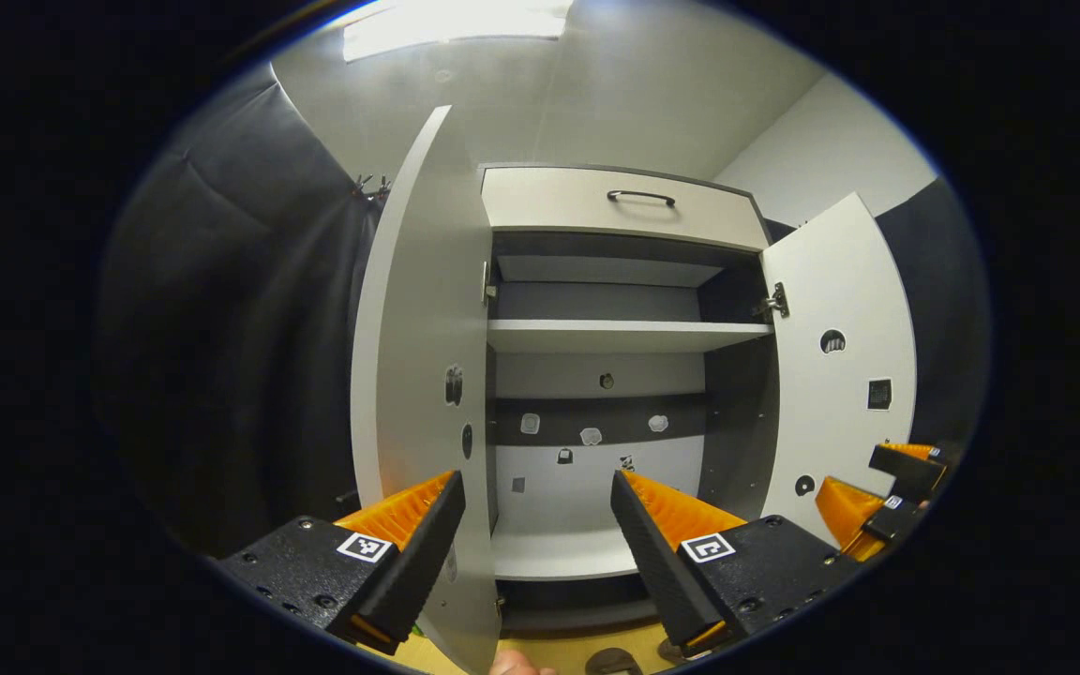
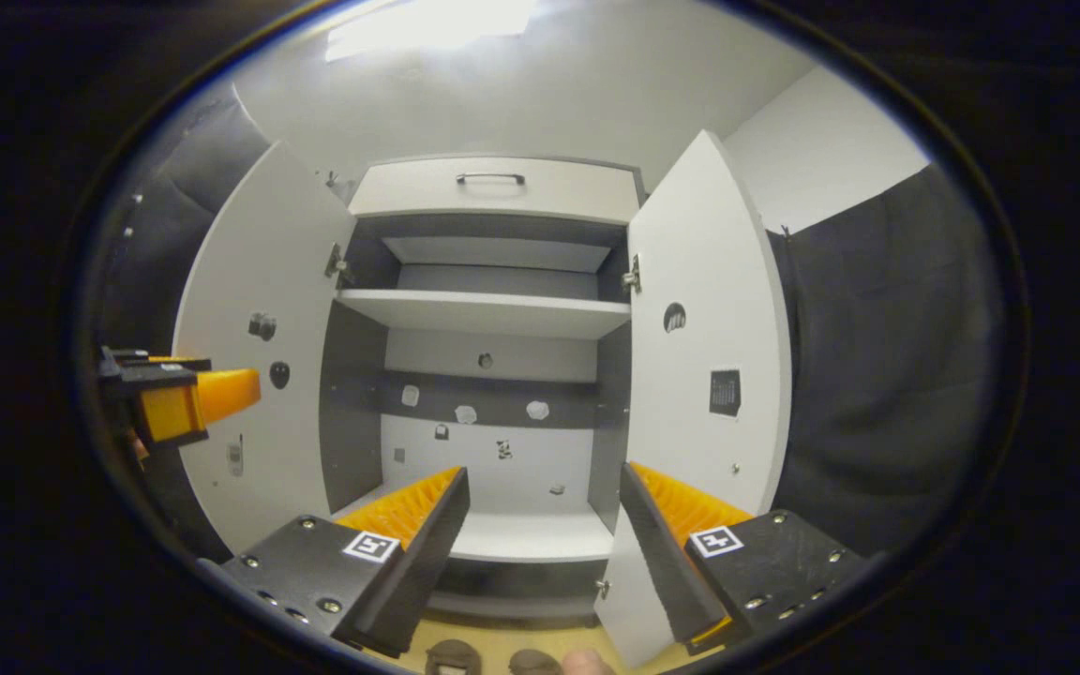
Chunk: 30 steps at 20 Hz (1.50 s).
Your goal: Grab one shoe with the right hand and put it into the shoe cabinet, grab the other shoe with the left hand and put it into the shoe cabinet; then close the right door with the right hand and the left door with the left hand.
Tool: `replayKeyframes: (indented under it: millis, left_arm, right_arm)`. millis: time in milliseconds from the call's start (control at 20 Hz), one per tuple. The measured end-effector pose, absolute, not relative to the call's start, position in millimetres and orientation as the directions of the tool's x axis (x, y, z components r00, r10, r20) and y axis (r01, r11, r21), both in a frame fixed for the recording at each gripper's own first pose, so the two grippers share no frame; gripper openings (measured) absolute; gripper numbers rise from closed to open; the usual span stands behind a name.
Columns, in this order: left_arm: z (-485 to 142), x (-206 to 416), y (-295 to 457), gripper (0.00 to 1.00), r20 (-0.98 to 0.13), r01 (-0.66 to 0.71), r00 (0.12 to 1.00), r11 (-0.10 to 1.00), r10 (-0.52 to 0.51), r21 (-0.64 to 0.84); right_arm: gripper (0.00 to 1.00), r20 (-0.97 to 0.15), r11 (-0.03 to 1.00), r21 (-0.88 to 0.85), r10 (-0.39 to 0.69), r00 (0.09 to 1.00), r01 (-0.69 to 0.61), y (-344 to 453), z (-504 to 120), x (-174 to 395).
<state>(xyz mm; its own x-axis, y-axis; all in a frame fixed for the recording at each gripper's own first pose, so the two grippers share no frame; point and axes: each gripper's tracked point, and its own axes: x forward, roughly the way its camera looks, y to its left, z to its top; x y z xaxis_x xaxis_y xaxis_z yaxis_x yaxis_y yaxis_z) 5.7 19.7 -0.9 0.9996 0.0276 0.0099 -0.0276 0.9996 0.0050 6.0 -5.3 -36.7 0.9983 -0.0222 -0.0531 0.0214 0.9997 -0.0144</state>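
The shoes [image 2: 493, 659] barely make it into my right gripper view: two dark rounded toe caps side by side at the very bottom edge, on the pale wood-toned floor [image 2: 502, 639] just in front of the shoe cabinet [image 2: 493, 309]. In the left gripper view I catch one dark rounded shoe tip [image 1: 613, 661] at the bottom edge, too cropped to tell its material.

The cabinet is a flat-panelled box, matte white fronts over dark grey inner walls. Both doors stand swung out: the left door [image 1: 418, 356] comes edge-on toward my left camera, a smooth white slab; the right door [image 2: 709, 356] opens the same way beside my right gripper. Inside I see a white middle shelf [image 2: 484, 314], a white bottom shelf [image 2: 531, 539] and a dark band across the back panel with small pale marks. Up top sits a drawer front [image 1: 624, 202] with a slim dark bar handle [image 1: 641, 197].

My left gripper [image 1: 538, 511] has its jaws wide apart, holding nothing; the ribbed wedge-shaped fingers frame the lower compartment. My right gripper [image 2: 545, 506] is likewise spread, empty, ribbed faces turned inward. Each shows at the edge of the other's view, low and beside its door.

Dark wrinkled cloth [image 1: 240, 328] hangs on both sides.
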Motion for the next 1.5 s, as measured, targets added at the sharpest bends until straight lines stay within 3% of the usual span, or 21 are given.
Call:
replayKeyframes:
  millis: [550, 1000, 1050, 1250, 1300, 1400, 1500]
  left_arm:
    - [-2.6, 6.1, 29.2, 0.95, 0.009, -0.044, 0.999, 0.999, 0.044, 0.014]
    - [-3.2, 3.8, 30.6, 0.94, 0.009, -0.031, 0.999, 0.999, 0.031, 0.019]
    - [-3.6, 4.0, 29.7, 0.95, 0.009, -0.030, 1.000, 0.999, 0.030, 0.023]
    - [-3.9, 4.0, 29.7, 0.95, 0.012, -0.031, 0.999, 0.999, 0.031, 0.029]
    - [-4.3, 3.7, 29.7, 0.94, 0.011, -0.032, 0.999, 0.999, 0.032, 0.029]
    - [-5.9, 3.1, 30.2, 0.94, 0.006, -0.032, 0.999, 0.999, 0.032, 0.031]
    - [-6.3, 3.6, 29.3, 0.94, 0.004, -0.032, 0.999, 0.999, 0.032, 0.040]
  right_arm:
    - [0.97, -0.398, 0.999, 0.047, 0.029, 0.917, -0.011, -6.6, -242.6, -11.8]
    - [1.00, -0.684, 0.995, 0.081, 0.093, 0.724, -0.050, 5.7, -412.8, -64.2]
    - [0.96, -0.706, 0.995, 0.086, 0.102, 0.701, -0.058, 9.0, -425.0, -70.5]
    - [0.97, -0.773, 0.990, 0.123, 0.143, 0.619, -0.075, 22.5, -466.0, -85.5]
    - [0.86, -0.788, 0.989, 0.132, 0.149, 0.597, -0.072, 24.1, -476.6, -88.3]
    - [0.77, -0.814, 0.988, 0.141, 0.150, 0.561, -0.061, 24.3, -496.8, -92.4]
    - [0.82, -0.838, 0.989, 0.146, 0.145, 0.526, -0.039, 22.1, -517.1, -95.0]
